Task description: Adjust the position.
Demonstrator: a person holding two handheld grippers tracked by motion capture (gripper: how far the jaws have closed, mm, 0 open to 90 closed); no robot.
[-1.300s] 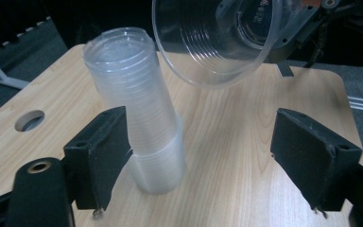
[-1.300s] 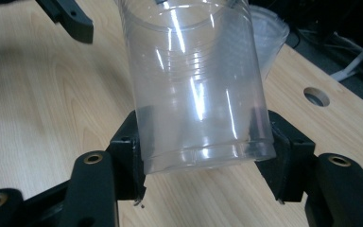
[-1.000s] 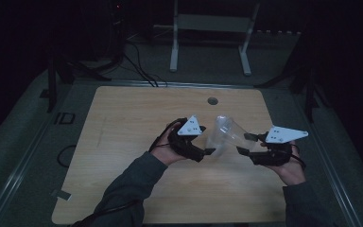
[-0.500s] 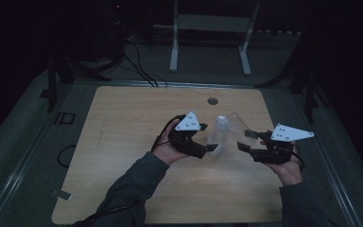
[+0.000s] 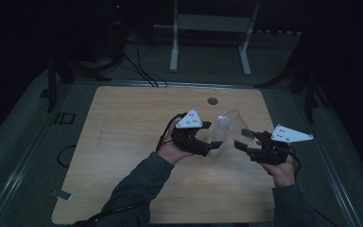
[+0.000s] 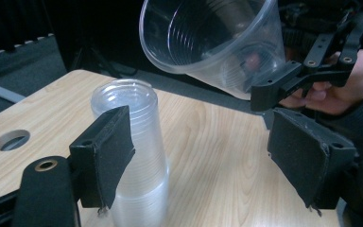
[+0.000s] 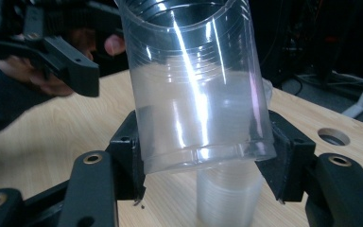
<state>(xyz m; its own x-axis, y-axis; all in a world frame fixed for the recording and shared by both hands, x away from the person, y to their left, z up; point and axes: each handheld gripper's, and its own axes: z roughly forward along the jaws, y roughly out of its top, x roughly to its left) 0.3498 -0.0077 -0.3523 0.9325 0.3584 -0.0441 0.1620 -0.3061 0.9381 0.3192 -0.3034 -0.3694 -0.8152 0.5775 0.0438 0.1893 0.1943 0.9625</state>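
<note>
I've got the right tongs [image 7: 203, 165] clenched on the base of a single clear ribbed plastic cup [image 7: 198, 85], lifted and tilted; in the high view it sits mid-frame, right of centre [image 5: 234, 127]. The upside-down stack of clear plastic cups [image 6: 134, 156] stands on the light wooden worktop [image 5: 123, 142], lower left-centre of the left gripper view, directly under the held cup in the right gripper view. Left tongs [image 6: 208, 161] are released: near pad [image 6: 106, 156] sits just in front of the stack, the other pad well off to the right, nothing pinched. They've just been closing a bit, w/ the stack between them but not pressed.

My read of the step: separating one cup from the stack. To do it well I'd clamp the left tongs on the stack low down so it can't tip, keep the right grip light since thin plastic will buckle, and move the cup clear w/o knocking the stack.

Hard to see: cup count in the stack, too many rims blur together. Stack's foot is cut off by the frame bottom in both gripper views. Can't tell if the left pad touches the stack. High view is dark, cups nearly vanish against the worktop.
</note>
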